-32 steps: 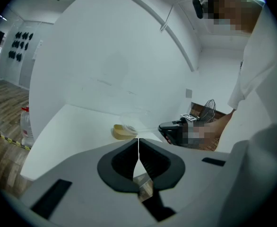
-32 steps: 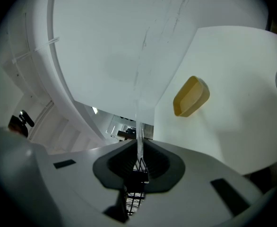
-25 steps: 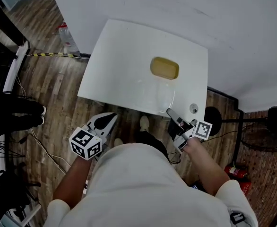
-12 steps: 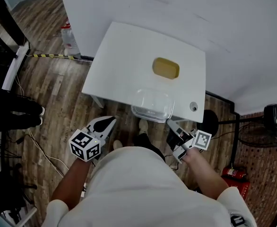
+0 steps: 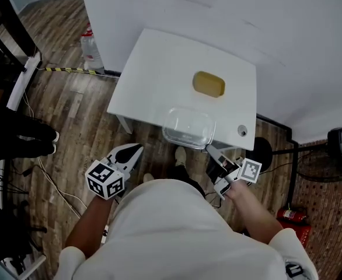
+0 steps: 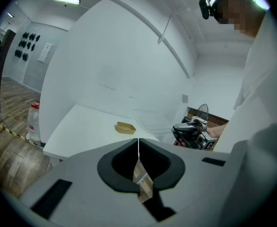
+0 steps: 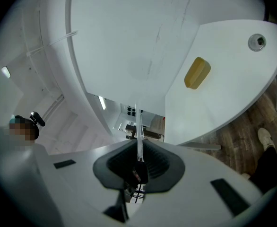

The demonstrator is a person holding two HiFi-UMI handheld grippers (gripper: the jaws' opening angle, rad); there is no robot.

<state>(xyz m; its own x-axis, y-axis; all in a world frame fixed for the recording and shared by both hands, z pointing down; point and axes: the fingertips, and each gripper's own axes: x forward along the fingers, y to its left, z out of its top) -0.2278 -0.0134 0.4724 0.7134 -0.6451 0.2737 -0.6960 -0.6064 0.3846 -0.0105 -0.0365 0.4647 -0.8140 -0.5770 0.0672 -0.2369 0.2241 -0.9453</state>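
Head view shows the right gripper [image 5: 209, 151] pinching the rim of the clear tub [image 5: 187, 128] at the table's [image 5: 153, 69] near edge, the left gripper [image 5: 133, 154] pressed shut and empty nearby; a firm, level grip should prevent tipping.

Clear tray [image 5: 188, 127]: transparent plastic, shallow, rectangular with rounded corners, empty. Roughly level, over the near edge of the white surface [image 5: 153, 69], partly overhanging the wooden floor. Its thin rim at the near right corner is pinched in the right tongs [image 5: 210, 150].
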